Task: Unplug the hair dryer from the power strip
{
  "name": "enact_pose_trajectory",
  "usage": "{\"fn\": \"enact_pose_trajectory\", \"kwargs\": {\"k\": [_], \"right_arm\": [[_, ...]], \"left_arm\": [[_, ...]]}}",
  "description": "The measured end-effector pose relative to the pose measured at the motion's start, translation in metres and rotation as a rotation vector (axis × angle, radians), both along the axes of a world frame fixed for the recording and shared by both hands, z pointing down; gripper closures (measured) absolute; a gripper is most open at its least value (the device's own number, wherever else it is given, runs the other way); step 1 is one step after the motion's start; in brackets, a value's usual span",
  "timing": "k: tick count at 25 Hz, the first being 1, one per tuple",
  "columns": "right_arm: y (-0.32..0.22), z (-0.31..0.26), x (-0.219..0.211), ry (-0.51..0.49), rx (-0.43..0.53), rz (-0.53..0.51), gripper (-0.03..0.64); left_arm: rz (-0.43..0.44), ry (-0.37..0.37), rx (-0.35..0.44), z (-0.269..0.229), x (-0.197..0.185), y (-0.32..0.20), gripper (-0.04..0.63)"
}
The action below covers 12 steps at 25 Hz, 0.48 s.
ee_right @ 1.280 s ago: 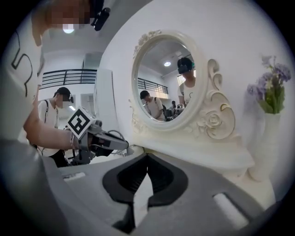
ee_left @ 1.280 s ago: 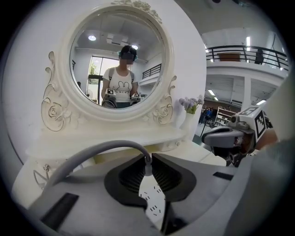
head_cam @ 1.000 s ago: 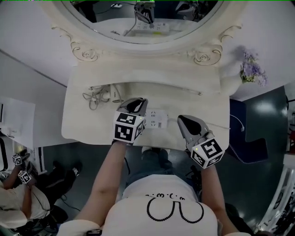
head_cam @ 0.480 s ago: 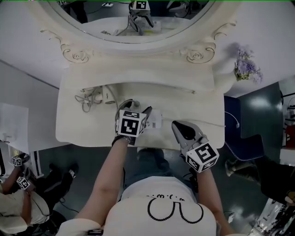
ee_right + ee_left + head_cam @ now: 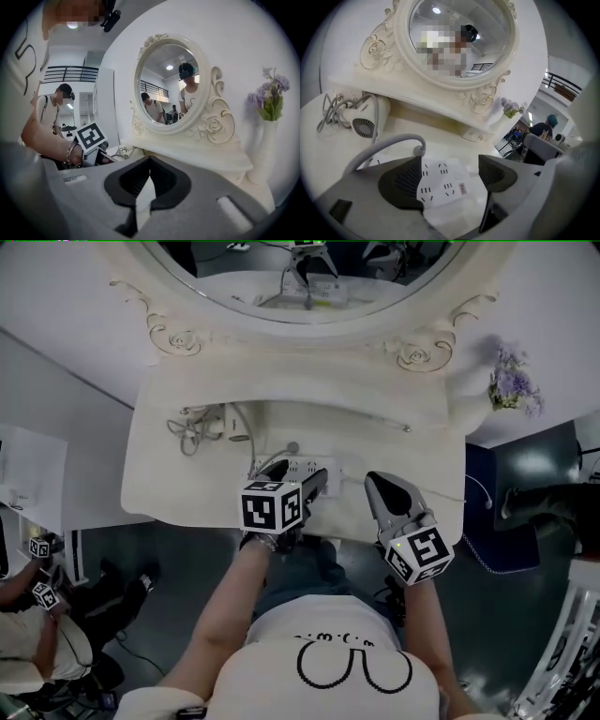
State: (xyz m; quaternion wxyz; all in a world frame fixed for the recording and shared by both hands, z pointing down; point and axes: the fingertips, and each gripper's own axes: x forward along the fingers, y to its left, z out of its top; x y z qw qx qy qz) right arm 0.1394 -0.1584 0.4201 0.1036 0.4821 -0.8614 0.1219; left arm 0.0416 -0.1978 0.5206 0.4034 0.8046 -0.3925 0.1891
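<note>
The white rectangular plastic power strip (image 5: 440,183) lies flat on the cream-painted desk (image 5: 183,488), and everything else is placed from it. The left gripper (image 5: 450,160) is held just above the strip's near end, pointed down at it. Its jaws are opening and stand wide, with the strip's socket face framed between them but pressed by neither pad. The small grey round plug (image 5: 419,151) appears seated at the strip's far-left corner, just beyond the tip of the left-hand jaw. From it a grey cable (image 5: 377,146) is arched leftward toward the white hair dryer (image 5: 365,119), which is laid on its side well left of the strip and farther back. The strip's long axis is judged to run side to side along the desk's front edge. The right gripper (image 5: 149,176) is held to the strip's right, its jaws closed together on nothing, so the left is nearer the plug. A small reddish label (image 5: 462,189) on the strip and faint print on the dryer's barrel cannot be read.
</note>
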Motion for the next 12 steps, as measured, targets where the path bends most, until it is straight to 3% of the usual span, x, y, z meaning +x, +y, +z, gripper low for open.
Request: {"fn": "enact_pose_trajectory", "kwargs": {"k": [7, 9, 12], "right_arm": [[-0.008, -0.031, 0.010, 0.029, 0.100, 0.057, 0.615], [-0.011, -0.045, 0.015, 0.034, 0.136, 0.081, 0.615], [-0.014, -0.067, 0.021, 0.061, 0.188, 0.106, 0.615]], "left_arm": [[0.025, 0.140, 0.085, -0.054, 0.003, 0.013, 0.224], [0.044, 0.166, 0.150, -0.076, 0.001, 0.012, 0.224], [0.055, 0.153, 0.308, -0.110, -0.017, 0.005, 0.232]]}}
